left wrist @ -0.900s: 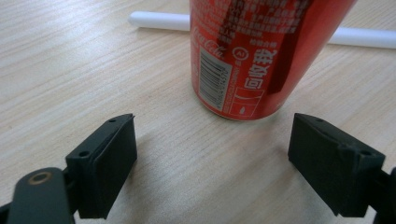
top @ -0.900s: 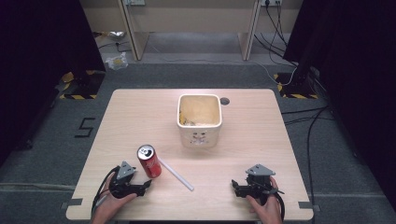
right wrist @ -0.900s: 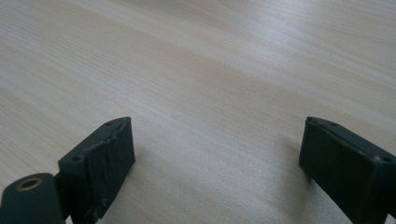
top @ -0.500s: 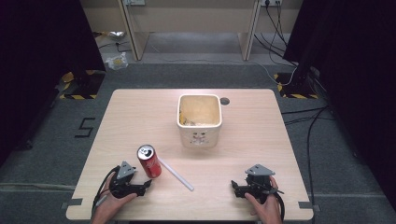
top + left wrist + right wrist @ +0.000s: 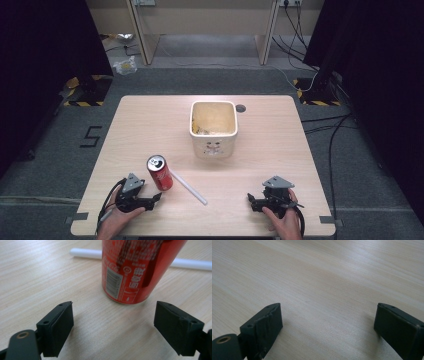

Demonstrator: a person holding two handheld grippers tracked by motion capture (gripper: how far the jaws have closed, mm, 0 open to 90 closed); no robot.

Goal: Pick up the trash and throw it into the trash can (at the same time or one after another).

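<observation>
A red soda can [image 5: 160, 172] [image 5: 136, 267] stands upright on the wooden table [image 5: 150, 120], left of centre near the front. A white straw-like tube [image 5: 189, 187] [image 5: 86, 253] lies flat just behind and right of it. My left gripper [image 5: 154, 198] [image 5: 113, 326] rests low on the table just short of the can, jaws open and empty, the can a little beyond their tips. My right gripper [image 5: 251, 201] [image 5: 328, 326] sits at the front right, open, with bare wood between its jaws.
A cream square bin [image 5: 213, 127] with some scraps inside stands at the table's middle, a small dark round hole [image 5: 240, 108] behind it to the right. Desk legs and cables lie on the floor beyond the far edge.
</observation>
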